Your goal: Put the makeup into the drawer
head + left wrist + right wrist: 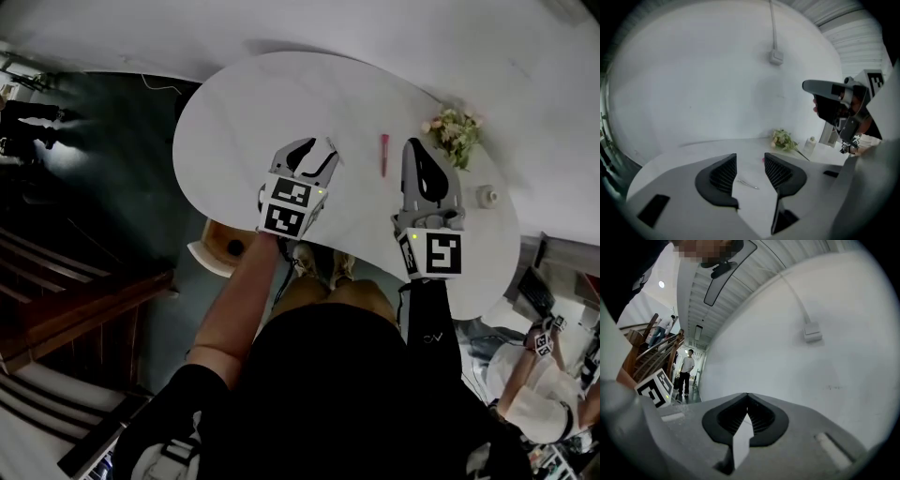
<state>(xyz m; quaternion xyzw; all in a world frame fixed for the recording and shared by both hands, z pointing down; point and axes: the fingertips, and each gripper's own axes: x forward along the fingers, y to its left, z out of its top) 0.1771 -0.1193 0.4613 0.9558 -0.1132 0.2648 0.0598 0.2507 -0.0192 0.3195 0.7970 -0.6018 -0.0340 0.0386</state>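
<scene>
**Both hand-held grippers over the white tabletop, pink makeup stick lying between them**

Quick rundown. The tabletop (pixel 234 122) is smooth matte white w/ a rounded bean-ish outline.

The left hand-held gripper (pixel 316 150) hovers over the middle of it. In its own view the left hand-held gripper (pixel 750 171) is spread wide: two black ribbed pads on grey plastic bodies, nothing pinched, just bare tabletop in the gap. A thin silvery pin-like thing (pixel 747 184) lies on the surface betw the pads, can't tell what it is.

The right hand-held gripper (pixel 413 146) is off to the right, tilted up. From its own camera the right hand-held gripper (pixel 747 399) has its ribbed black pads pressed together at the tips and it's empty, aimed at a plain white wall.

The makeup stick (pixel 384 154) is slim, pinkish-red, lying flat on the tabletop betw the two grippers, closer to the right one and not touching either. A sliver of pink (pixel 763 160) peeks out by the left gripper's right pad.

Other stuff: a small bunch of pale flowers (pixel 456 129) near the far right edge, and a little white jar (pixel 487 196) near it. A round wooden stool (pixel 220 246) sits partly under the tabletop's near edge.
</scene>
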